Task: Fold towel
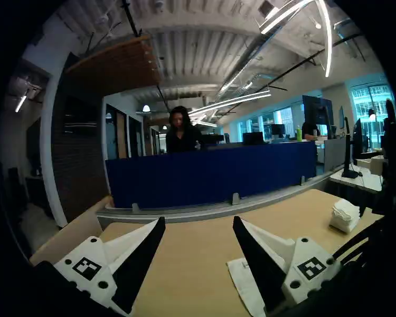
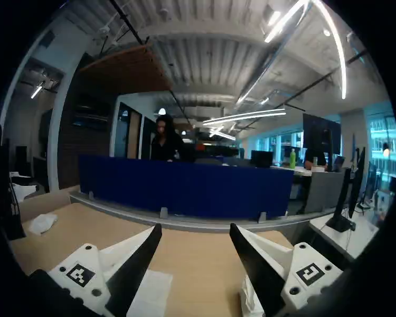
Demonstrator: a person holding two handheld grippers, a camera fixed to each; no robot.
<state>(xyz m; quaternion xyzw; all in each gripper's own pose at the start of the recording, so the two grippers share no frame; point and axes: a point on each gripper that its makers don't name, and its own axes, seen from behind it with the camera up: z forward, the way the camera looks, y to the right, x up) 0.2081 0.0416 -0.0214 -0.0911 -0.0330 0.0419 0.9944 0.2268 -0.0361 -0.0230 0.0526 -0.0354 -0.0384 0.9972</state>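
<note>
Finds the white towel lying flat on the wooden table, at the near edge beside the left gripper. Shows the towel again low in the right gripper view, just under the right gripper. Holds both grippers spread wide and empty, aimed out across the table rather than down, probably lining up before taking an edge. Sets a stack of folded towels well apart at the far side, likely finished work. Beyond, a blue divider.
</note>
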